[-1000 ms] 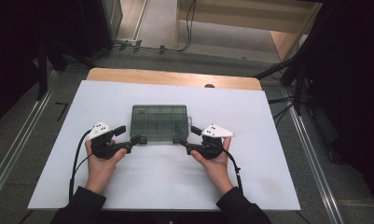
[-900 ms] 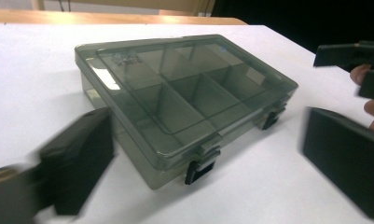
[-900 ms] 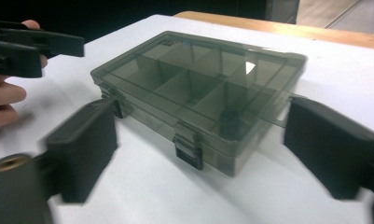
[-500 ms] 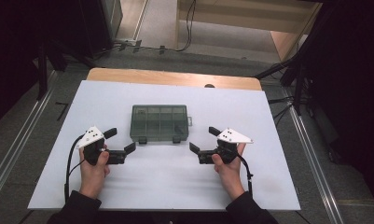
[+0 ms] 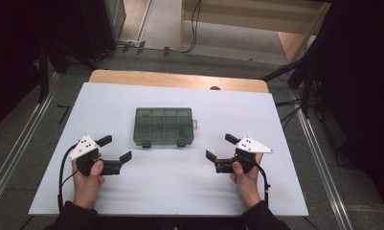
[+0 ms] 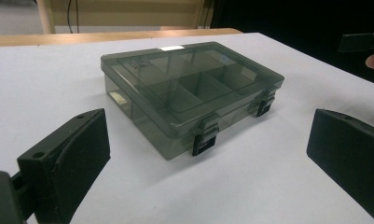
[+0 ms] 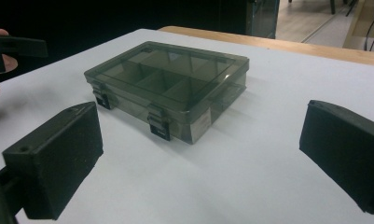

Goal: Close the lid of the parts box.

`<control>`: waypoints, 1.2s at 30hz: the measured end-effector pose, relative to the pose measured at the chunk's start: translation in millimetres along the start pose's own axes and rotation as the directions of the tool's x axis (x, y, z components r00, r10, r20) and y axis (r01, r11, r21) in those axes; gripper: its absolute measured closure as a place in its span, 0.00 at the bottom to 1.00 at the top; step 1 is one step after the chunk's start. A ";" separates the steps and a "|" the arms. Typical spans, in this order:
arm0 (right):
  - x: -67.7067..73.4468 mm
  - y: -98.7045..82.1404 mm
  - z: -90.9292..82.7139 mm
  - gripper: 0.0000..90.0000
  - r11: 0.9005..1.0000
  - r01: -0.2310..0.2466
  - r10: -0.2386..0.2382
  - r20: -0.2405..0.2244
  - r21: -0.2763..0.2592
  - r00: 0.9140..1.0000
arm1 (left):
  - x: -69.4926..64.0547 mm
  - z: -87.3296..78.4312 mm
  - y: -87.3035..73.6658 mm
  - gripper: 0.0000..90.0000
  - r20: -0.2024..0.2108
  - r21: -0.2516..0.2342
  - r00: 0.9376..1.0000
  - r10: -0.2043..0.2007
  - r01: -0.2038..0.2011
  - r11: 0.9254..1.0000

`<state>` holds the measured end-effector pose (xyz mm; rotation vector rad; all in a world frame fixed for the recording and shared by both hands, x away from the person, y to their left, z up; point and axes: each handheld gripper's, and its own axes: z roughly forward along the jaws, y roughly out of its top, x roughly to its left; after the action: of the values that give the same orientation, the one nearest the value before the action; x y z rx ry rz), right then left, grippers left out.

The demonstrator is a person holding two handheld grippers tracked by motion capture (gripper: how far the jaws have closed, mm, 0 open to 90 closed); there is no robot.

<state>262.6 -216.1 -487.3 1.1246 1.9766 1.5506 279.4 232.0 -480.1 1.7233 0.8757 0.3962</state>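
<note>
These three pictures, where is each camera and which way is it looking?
High view: above the person's side, looking forward and down on the table; shows both forearms, the left hand-held gripper and the right hand-held gripper, both open.
Left gripper view: rides on the left hand-held gripper, low over the table, facing the box between its own jaws.
Right gripper view: rides on the right hand-held gripper, facing the box from the other side.
Shared: all three show the closed box, with two latches on its front.
</note>
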 end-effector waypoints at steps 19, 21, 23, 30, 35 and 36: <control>-21.2 -11.7 -54.4 0.00 0.999 -0.007 0.010 0.068 -0.046 0.998 | 16.0 -45.0 -12.8 0.00 -0.070 -0.030 0.997 0.024 -0.026 0.999; -23.5 -13.1 -59.0 0.00 0.999 -0.007 0.010 0.077 -0.048 0.997 | 17.2 -48.8 -13.7 0.00 -0.073 -0.034 0.997 0.030 -0.032 0.999; -26.6 -15.3 -64.8 0.00 0.999 -0.005 0.009 0.090 -0.052 0.996 | 18.8 -52.8 -14.8 0.00 -0.072 -0.034 0.997 0.033 -0.035 0.999; -38.0 -26.1 -83.2 0.00 0.999 -0.007 0.013 0.135 -0.044 0.991 | 24.7 -64.2 -19.5 0.00 -0.074 -0.033 0.996 0.041 -0.043 0.999; -46.8 -32.2 -96.8 0.00 0.999 -0.017 0.025 0.165 -0.046 0.986 | 28.9 -72.1 -23.2 0.00 -0.092 -0.030 0.995 0.036 -0.039 0.999; -48.0 -33.1 -98.9 0.00 0.999 -0.021 0.028 0.170 -0.046 0.985 | 29.8 -73.3 -23.8 0.00 -0.092 -0.036 0.995 0.034 -0.037 0.999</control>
<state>209.2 -317.4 -495.4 1.2251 1.8144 1.4505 243.1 306.2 -482.5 1.6986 0.8985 0.5160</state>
